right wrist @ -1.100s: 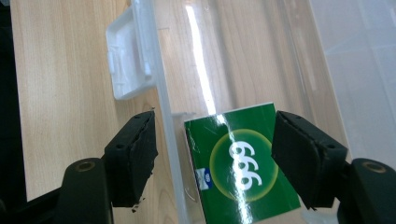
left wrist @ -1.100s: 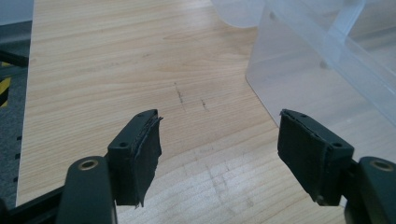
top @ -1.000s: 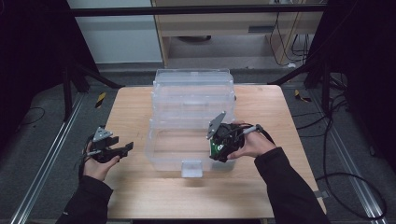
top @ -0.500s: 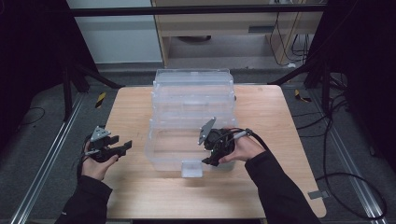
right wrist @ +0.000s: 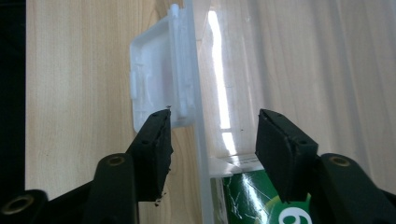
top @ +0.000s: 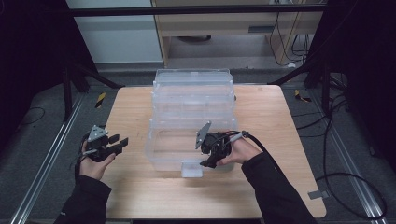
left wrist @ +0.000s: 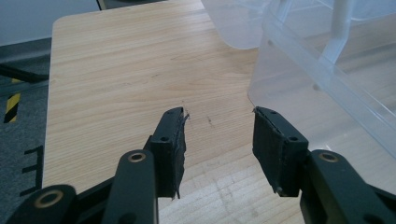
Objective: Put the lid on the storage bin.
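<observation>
Clear glossy plastic box, matt pale wood table, matt black tongs

Wooden table, grey carpeted floor

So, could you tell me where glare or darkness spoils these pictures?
High view: dark surround, the table evenly lit. Right gripper view: a bright streak of glare on the clear box. Left gripper view: sharp, no glare on the wood.
</observation>
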A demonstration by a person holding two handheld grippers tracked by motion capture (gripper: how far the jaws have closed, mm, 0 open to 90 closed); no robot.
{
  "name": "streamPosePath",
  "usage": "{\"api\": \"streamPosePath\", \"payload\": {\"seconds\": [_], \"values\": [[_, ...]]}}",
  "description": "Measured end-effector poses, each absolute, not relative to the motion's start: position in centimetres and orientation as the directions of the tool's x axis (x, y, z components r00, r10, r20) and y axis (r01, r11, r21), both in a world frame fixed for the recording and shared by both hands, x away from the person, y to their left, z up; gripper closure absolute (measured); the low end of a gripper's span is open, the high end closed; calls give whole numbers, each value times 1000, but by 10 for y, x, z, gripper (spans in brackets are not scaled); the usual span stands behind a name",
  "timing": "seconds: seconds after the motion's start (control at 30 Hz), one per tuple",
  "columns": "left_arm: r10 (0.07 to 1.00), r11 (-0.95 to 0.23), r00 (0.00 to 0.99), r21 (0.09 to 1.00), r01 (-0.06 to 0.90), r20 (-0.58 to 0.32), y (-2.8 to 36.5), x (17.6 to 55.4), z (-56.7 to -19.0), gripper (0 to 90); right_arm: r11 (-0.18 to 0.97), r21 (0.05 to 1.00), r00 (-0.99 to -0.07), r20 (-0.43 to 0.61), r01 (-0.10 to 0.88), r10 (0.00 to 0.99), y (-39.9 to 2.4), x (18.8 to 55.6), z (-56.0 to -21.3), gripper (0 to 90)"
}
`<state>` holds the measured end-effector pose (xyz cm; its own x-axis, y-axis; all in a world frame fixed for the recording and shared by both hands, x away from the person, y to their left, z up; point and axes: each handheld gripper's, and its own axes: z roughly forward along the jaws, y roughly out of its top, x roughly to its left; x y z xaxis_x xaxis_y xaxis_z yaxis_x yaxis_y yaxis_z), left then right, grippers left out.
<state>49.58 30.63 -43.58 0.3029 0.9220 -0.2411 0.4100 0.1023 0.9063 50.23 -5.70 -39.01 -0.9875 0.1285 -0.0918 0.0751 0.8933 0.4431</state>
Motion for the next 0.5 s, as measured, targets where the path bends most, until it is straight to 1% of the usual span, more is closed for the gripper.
{"api": "streamPosePath", "payload": {"seconds": [0.03,0.07,0.13,0.17,0.2,0.23,0.3,0.37,0.4,0.47,0.5], "values": [[924,91,305,906,413,-232,308,496,-436,532,895,439,-988,-88,76,127,-57,502,-391,487],[930,-16,335,891,454,-154,315,493,-434,531,896,437,-988,-84,78,126,-56,503,-392,494],[924,75,316,911,406,-217,309,495,-436,531,900,428,-989,-71,85,127,-56,504,-395,509],[920,100,315,915,391,-235,307,496,-436,531,902,423,-990,-66,88,128,-55,504,-396,515],[924,-3,346,902,431,-162,314,493,-434,534,906,414,-990,-67,85,123,-55,504,-397,520],[921,-28,361,899,437,-147,316,492,-433,560,909,407,-990,-58,93,128,-54,504,-398,520],[913,99,332,920,380,-236,307,496,-435,567,910,407,-992,-53,85,117,-53,504,-399,532],[915,87,332,917,390,-228,308,495,-434,572,910,407,-993,-44,85,113,-52,504,-400,552],[920,-9,356,903,430,-161,315,492,-432,571,912,401,-993,-37,87,111,-51,505,-401,563],[923,-21,355,902,432,-149,315,492,-431,575,920,381,-993,-27,93,112,-50,505,-402,576],[919,64,333,916,396,-208,309,494,-432,574,921,376,-993,-20,99,115,-49,505,-402,576]]}}
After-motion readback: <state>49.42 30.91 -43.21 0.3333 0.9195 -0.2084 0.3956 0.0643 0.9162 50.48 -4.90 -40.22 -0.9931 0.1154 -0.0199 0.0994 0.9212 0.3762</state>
